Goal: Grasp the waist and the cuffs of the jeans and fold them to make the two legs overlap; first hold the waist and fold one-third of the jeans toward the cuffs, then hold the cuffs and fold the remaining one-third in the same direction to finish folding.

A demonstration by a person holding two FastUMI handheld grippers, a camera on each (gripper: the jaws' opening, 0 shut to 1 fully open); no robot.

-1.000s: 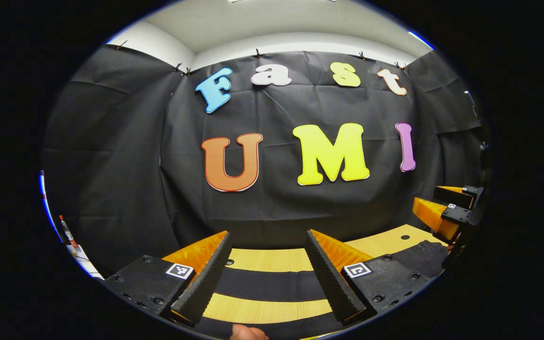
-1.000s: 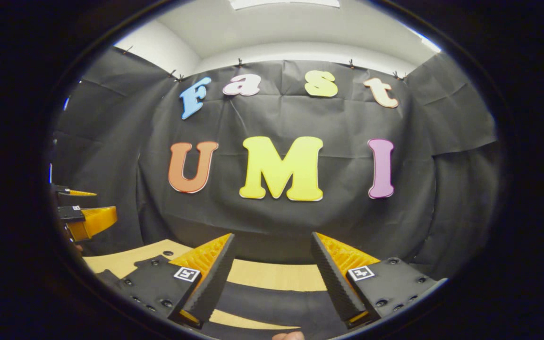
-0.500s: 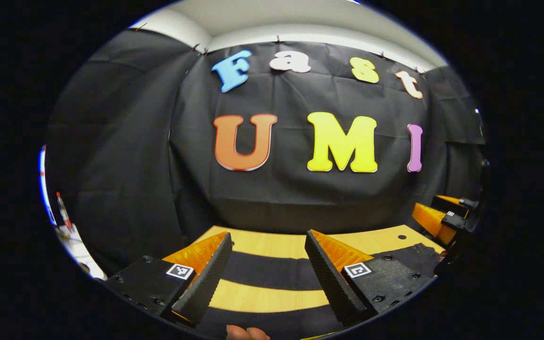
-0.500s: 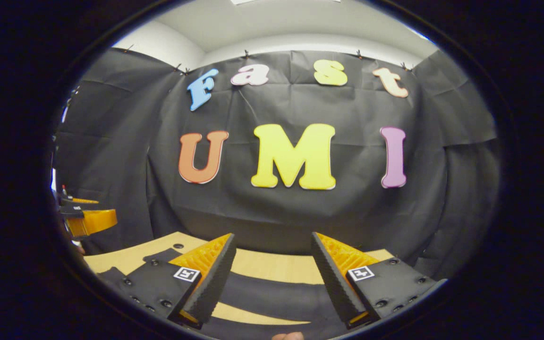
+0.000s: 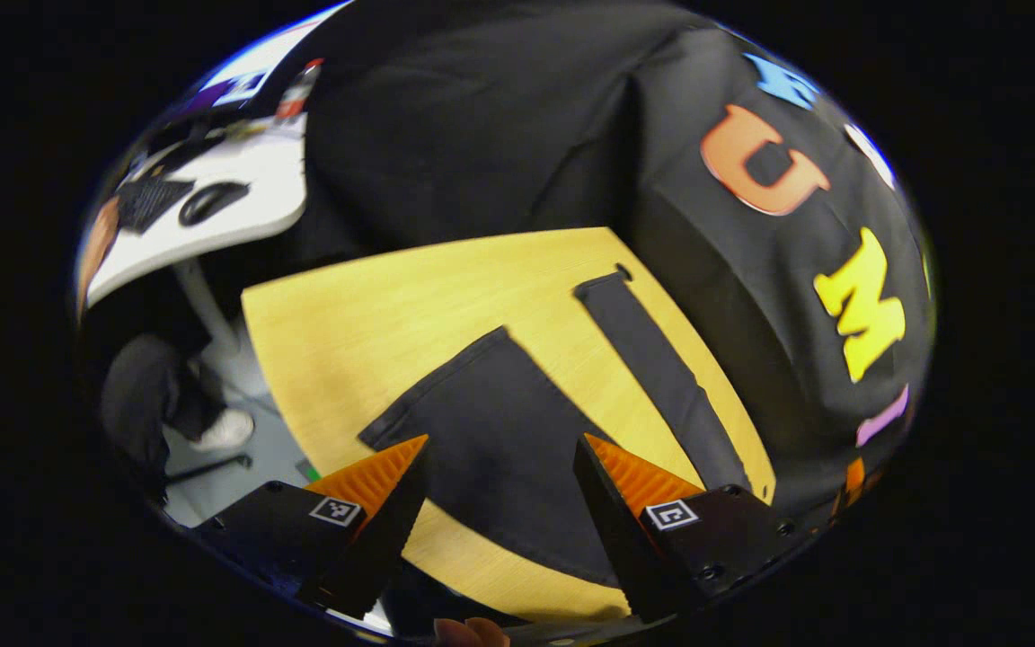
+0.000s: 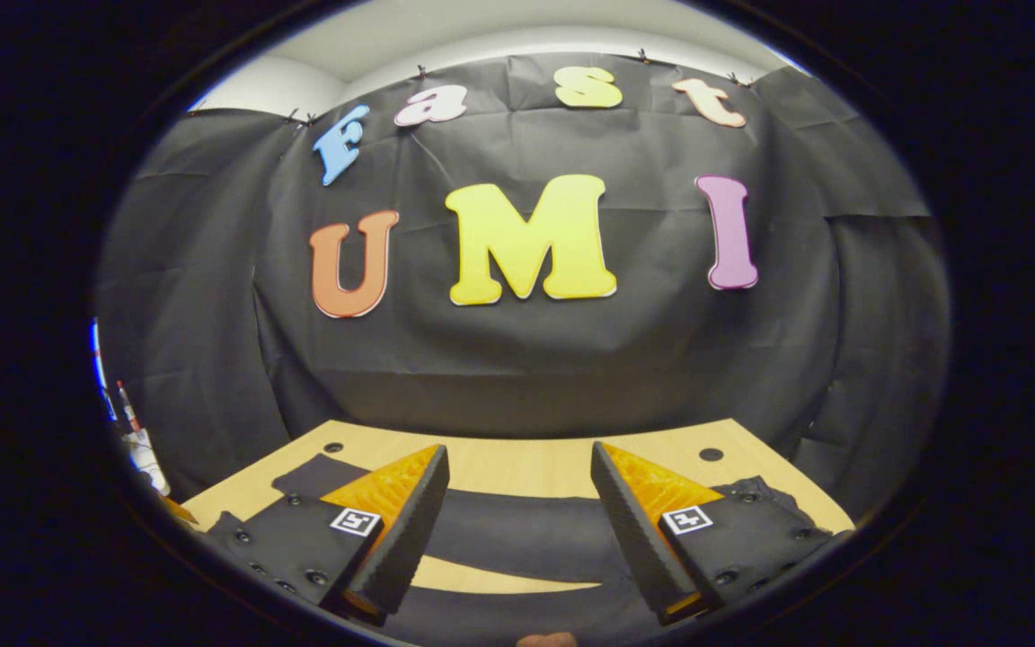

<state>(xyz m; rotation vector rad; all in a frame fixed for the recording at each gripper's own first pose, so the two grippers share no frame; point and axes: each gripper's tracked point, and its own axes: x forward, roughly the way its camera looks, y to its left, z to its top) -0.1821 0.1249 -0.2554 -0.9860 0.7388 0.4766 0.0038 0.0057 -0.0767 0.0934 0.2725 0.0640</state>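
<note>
Left gripper (image 5: 492,503) is hovering with jaws apart above the black jeans (image 5: 517,440), which are lying flat with legs spread on the wooden table (image 5: 374,314). A white desk (image 5: 212,216) is showing beyond.

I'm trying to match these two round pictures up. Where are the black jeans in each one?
Left gripper view: jeans spread across the centre, legs apart.
Right gripper view: jeans low down, a dark band between the fingers.
Shared landmark: the wooden table under them.
</note>
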